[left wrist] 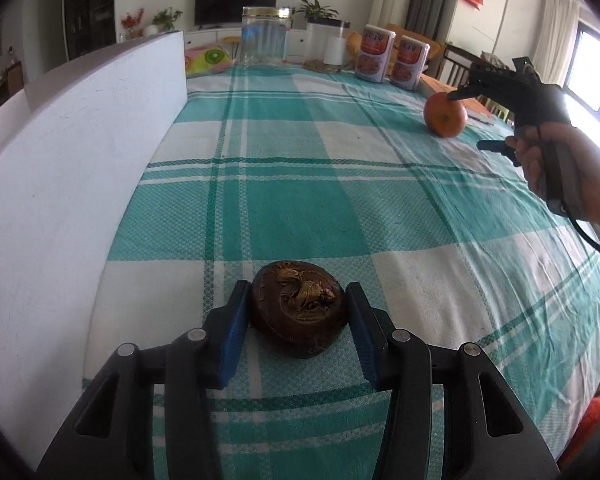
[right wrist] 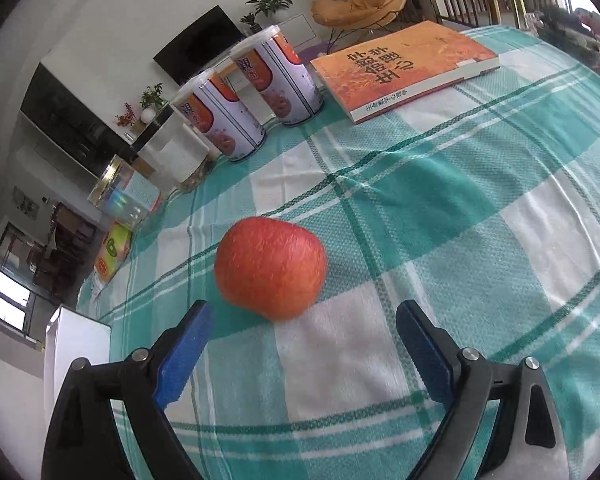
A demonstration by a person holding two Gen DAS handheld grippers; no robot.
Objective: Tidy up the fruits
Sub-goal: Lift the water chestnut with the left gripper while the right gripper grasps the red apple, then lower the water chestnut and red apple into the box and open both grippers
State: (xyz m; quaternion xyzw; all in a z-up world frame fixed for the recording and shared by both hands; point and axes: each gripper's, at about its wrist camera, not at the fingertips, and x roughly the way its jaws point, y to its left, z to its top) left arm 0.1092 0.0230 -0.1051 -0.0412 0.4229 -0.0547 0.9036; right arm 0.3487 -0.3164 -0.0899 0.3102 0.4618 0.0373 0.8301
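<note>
**Two claws at two fruits on a checked table**

A table [left wrist: 300, 208] covered in a teal-and-white checked cloth fills both views.

In the left wrist view, the left claw [left wrist: 298, 320] reaches forward low over the cloth. A dark brown, round fruit [left wrist: 300, 312] with a dried, leafy crown sits on the cloth between its blue pads [left wrist: 232, 336]. The pads stand right at the fruit's sides; whether they press on it cannot be told. A tall white board [left wrist: 72, 184] stands just to the left, along the table's edge.

Farther off to the right in the same view, a hand [left wrist: 540, 164] holds the right claw [left wrist: 458, 94], whose tip is at the top of an apple [left wrist: 445, 115] lying on the cloth.

In the right wrist view, the right claw [right wrist: 302, 344] has its blue pads [right wrist: 184, 356] set wide apart. The red-orange apple [right wrist: 270, 266] lies on the cloth just ahead of them, nearer the left pad, touching neither.

At the far end of the table stand two tall printed cans [right wrist: 256, 100] side by side, a clear jar [right wrist: 176, 156] with a dark lid, and another clear jar [right wrist: 120, 196] with a gold lid. An orange book [right wrist: 404, 68] lies flat to the right of the cans.
</note>
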